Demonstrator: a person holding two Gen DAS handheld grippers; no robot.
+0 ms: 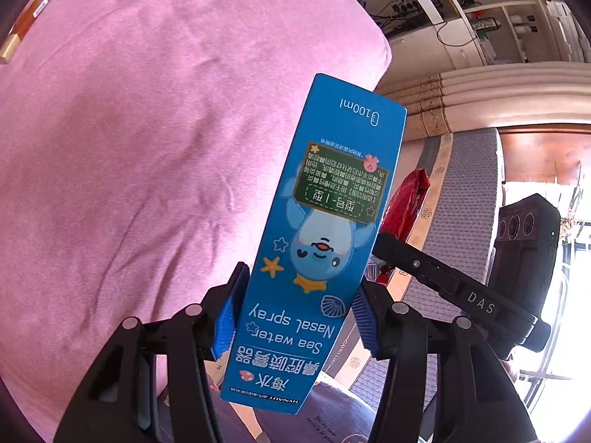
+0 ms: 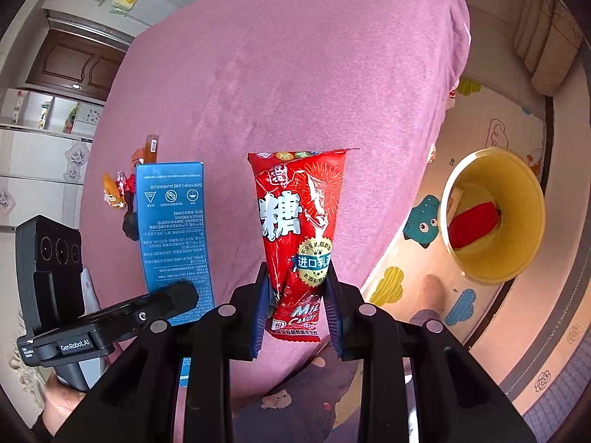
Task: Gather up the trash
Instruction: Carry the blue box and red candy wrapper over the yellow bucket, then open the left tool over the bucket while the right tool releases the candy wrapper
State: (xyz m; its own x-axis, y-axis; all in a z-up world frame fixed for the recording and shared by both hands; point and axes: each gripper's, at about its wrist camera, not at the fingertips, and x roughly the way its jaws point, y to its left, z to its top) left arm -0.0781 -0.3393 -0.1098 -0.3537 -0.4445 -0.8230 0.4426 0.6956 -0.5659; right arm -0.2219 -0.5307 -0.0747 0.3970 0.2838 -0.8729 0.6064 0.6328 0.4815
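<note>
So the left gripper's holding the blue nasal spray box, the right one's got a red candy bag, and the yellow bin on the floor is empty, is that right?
Not quite: the yellow bin isn't empty. The right wrist view shows a red packet and some pale scraps already inside it. The rest holds: the left gripper is shut on the blue nasal spray box, and the right gripper is shut on the red candy bag.

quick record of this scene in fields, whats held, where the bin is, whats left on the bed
left gripper: shut on blue nasal spray box
right gripper: shut on red candy bag
bin: yellow bucket on the play mat, beside the bed, a red item inside
surface: pink bedspread
left on bed: small wrappers and an orange tube near the far edge
</note>
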